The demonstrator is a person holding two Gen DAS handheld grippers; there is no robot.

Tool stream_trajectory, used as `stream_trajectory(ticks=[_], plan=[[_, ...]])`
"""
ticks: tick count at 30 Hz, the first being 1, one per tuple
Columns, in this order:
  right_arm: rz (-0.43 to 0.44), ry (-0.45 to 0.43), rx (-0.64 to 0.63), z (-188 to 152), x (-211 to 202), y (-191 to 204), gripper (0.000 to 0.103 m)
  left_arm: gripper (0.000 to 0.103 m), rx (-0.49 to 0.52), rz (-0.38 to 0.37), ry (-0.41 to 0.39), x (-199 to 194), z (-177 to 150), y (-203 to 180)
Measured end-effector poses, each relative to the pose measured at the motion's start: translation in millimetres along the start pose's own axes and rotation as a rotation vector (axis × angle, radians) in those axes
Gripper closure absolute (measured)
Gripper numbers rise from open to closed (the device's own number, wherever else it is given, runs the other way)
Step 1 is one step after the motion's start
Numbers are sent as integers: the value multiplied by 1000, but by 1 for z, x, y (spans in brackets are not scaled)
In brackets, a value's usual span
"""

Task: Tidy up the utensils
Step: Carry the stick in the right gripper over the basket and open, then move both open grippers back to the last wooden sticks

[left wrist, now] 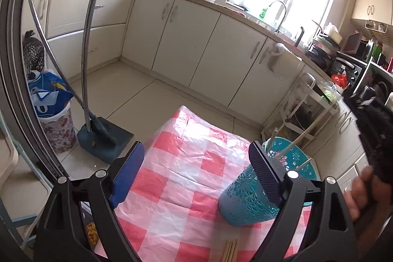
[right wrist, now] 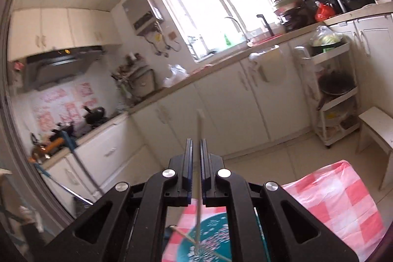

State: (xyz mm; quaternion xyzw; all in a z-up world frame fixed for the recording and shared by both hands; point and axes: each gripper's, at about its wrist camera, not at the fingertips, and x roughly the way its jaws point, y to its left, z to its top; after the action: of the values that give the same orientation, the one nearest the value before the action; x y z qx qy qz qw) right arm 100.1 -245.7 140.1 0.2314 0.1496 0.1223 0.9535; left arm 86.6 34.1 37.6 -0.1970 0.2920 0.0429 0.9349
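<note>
Right tool (clamped) grips chopstick.

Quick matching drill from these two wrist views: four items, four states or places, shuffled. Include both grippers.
Items:
1. left gripper
2. right gripper
3. teal perforated plastic utensil holder
4. bundle of pale wooden chopsticks

States or places:
A. jaws shut on a single thin pale chopstick
B. lying flat on the pink-and-white checked plastic tablecloth
C. jaws wide open, nothing between them
D. standing on the tablecloth with sticks poking out

Pairs: 1-C, 2-A, 3-D, 4-B
</note>
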Motion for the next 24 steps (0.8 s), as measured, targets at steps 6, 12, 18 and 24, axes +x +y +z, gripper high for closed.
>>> stream_trajectory(ticks=[6,12,18,24], plan=[[-38,91,-36,-37,6,-8,97,19,40,-4,8,-2,0,-4],[-29,132,-55,-60,-51,-16,88,18,37,14,45,0,-1,5],[-65,399,-62,-140,-87,-30,85,18,74,23,62,-4,-9,6],[-103,676,-85,-209,-62,-31,87,16,114,28,127,-4,-30,8]])
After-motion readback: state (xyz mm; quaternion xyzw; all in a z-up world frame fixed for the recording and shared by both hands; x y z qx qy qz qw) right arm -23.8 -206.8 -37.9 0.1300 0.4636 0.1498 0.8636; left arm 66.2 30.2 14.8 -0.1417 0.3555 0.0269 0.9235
